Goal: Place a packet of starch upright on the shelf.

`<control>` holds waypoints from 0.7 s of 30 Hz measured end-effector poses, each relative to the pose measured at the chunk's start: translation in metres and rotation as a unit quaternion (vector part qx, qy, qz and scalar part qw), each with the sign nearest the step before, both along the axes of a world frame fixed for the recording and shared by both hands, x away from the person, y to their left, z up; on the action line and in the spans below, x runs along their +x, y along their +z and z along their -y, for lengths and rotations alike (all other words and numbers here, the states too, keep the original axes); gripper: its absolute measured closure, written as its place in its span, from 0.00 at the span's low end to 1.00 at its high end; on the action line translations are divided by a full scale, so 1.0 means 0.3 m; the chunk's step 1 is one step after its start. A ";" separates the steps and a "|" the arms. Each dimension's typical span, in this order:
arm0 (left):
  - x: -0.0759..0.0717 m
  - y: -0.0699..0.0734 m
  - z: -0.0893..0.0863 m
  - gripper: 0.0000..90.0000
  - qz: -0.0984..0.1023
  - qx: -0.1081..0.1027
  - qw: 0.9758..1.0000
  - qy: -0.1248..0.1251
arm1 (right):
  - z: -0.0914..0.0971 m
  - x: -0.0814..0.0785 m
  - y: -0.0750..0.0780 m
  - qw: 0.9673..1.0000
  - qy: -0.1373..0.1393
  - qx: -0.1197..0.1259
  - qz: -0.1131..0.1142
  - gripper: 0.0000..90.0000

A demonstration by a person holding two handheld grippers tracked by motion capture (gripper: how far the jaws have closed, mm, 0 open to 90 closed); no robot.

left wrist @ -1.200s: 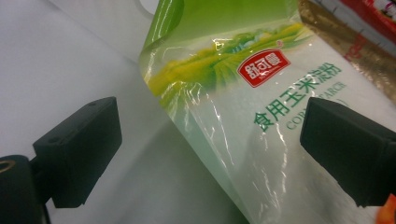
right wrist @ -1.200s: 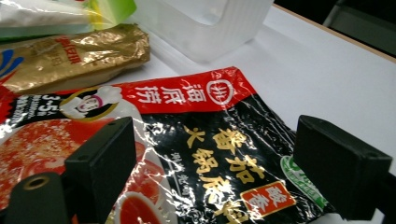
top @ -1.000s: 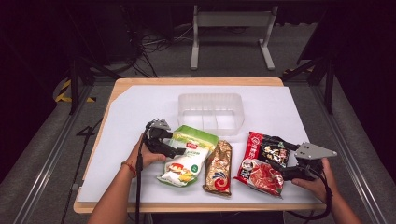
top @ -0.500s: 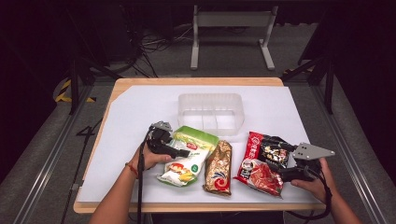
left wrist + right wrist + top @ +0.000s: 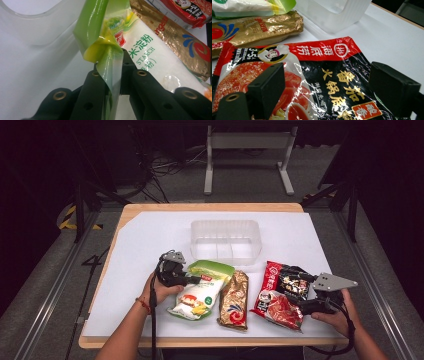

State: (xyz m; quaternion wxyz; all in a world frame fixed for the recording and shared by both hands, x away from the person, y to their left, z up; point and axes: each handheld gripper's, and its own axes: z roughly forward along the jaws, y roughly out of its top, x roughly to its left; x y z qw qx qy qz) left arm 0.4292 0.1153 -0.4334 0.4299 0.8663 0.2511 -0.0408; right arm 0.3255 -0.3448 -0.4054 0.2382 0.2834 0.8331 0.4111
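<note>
Left gripper view has the left gripper point(image 5: 110, 67) with its jaws just closed, pinching the green edge of the starch bag point(image 5: 150, 57), which lies just in front of the clear bin point(image 5: 226, 241). Looks like the grab step; next is probably lifting it into the bin. Right gripper point(image 5: 324, 87) hangs open over the red-black packet point(image 5: 324, 75).

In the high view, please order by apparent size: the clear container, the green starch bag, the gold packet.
1. clear container
2. green starch bag, somewhat smaller
3. gold packet, narrowest
The bags lie nearer the camera, so the first two are unsure.
</note>
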 end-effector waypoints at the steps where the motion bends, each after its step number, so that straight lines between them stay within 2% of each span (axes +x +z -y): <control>1: -0.004 0.003 -0.003 0.97 0.002 -0.001 1.000 0.002 | 0.000 0.000 0.000 1.000 0.000 0.000 0.000 0.16; 6: -0.029 0.032 -0.022 0.99 0.016 -0.008 1.000 0.012 | 0.001 -0.001 0.000 1.000 0.000 0.000 0.000 0.16; 11: -0.063 0.082 -0.032 0.99 0.038 -0.024 0.999 0.011 | -0.002 -0.001 0.000 1.000 0.000 0.000 0.000 0.16; 21: -0.121 0.182 -0.061 1.00 0.087 -0.055 0.994 0.021 | 0.002 -0.001 0.004 1.000 -0.002 0.003 0.001 0.16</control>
